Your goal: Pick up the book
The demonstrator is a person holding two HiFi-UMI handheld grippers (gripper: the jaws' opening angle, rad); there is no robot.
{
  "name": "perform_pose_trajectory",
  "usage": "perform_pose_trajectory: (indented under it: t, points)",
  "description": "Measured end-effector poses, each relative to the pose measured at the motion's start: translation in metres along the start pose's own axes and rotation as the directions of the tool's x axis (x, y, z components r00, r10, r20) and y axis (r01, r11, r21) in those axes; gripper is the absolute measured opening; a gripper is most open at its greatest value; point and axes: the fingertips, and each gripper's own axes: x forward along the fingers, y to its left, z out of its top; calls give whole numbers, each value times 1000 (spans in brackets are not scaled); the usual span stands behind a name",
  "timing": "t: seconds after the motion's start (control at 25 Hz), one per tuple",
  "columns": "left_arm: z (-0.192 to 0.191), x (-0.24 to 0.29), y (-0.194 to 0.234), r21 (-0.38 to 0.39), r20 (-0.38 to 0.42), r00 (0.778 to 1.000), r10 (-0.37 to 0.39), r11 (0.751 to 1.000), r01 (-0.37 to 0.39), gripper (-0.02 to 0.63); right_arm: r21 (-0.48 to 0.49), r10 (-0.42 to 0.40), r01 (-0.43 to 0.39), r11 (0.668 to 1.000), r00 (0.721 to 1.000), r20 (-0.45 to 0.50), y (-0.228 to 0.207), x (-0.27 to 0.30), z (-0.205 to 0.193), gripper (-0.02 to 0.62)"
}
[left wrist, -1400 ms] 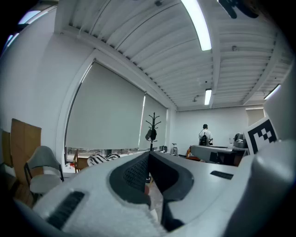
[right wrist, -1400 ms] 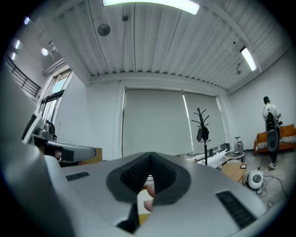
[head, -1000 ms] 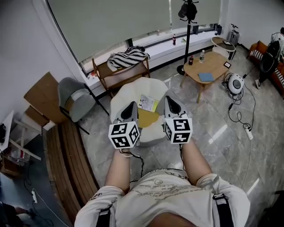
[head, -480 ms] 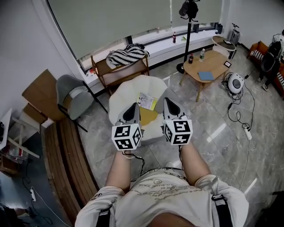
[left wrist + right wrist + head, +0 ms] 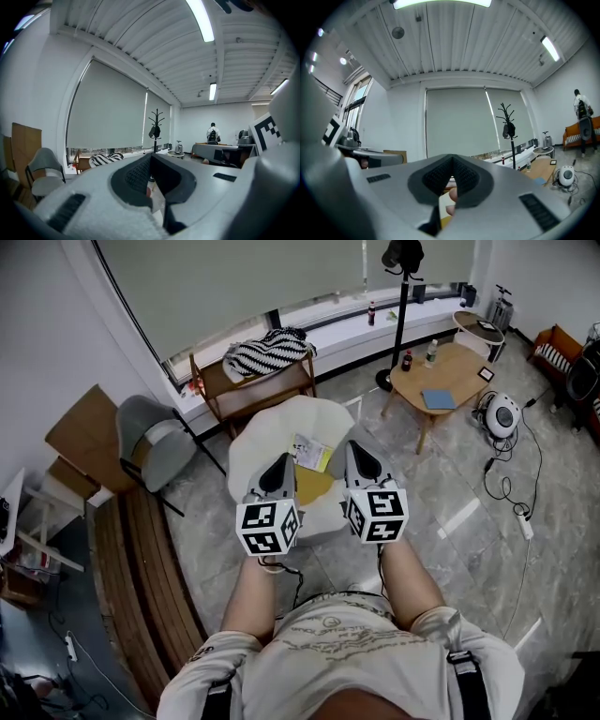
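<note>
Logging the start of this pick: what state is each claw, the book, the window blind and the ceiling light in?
left claw: shut, empty.
right claw: shut, empty.
book: lying on the white chair, not held.
window blind: lowered.
ceiling light: on.

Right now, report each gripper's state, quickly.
Left gripper: closed, jaws together, holding nothing.
Right gripper: closed, jaws together, holding nothing.
</note>
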Motion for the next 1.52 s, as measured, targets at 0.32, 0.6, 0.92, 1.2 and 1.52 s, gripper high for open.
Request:
perform_pose_trajectory:
  t: [0.32, 0.6, 0.92, 1.2, 1.52]
  points:
    - [1, 38, -24, -8, 0, 1000, 21, 1000, -21, 12, 8, 13, -13, 1000, 1000, -4, -48, 14, 1, 21]
    - [5, 47, -31, -26, 28, 998, 57, 998, -56, 12, -14, 53, -53, 999, 999, -7, -60, 20, 3, 21]
    - [11, 66, -27, 13, 45, 998, 43, 999, -44, 12, -28, 70, -71, 997, 998, -6, -60, 39, -1, 23]
    - [12, 85, -11, 34, 33, 999, 43, 998, -44, 12, 7, 92, -92, 996, 996, -3, -54, 69, -1, 21]
    - [0, 113, 19, 25, -3, 998, 58, 998, -58, 12, 16, 110, -109, 994, 993, -37, -49, 112, -16, 21]
